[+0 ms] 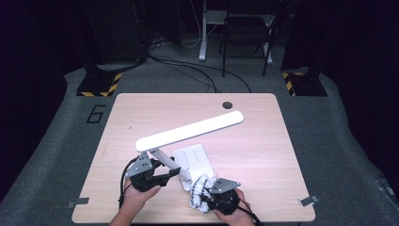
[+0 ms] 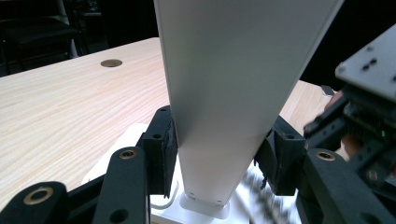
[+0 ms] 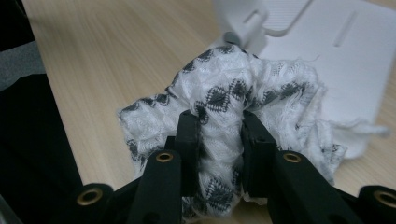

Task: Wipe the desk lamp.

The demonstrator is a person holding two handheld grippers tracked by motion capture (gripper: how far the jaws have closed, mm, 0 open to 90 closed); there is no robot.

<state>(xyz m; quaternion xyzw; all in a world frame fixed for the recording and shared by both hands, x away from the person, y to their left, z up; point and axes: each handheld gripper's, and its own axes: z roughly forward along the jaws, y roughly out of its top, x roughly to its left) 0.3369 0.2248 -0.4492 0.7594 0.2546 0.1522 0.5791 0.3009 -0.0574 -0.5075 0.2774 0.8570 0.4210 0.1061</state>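
l gripper (image 2: 219, 158) clamps lamp arm (image 2: 233, 93); r gripper (image 3: 219, 140) pinches patterned cloth (image 3: 224, 93) by lamp base (image 3: 336, 51)

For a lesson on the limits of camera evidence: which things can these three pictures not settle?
- Lamp base, high view: its near end is hidden by the cloth and right gripper.
- Lamp arm, left gripper view: its top is cut off by the edge.
- Cloth, right gripper view: its underside is hidden by its own folds.
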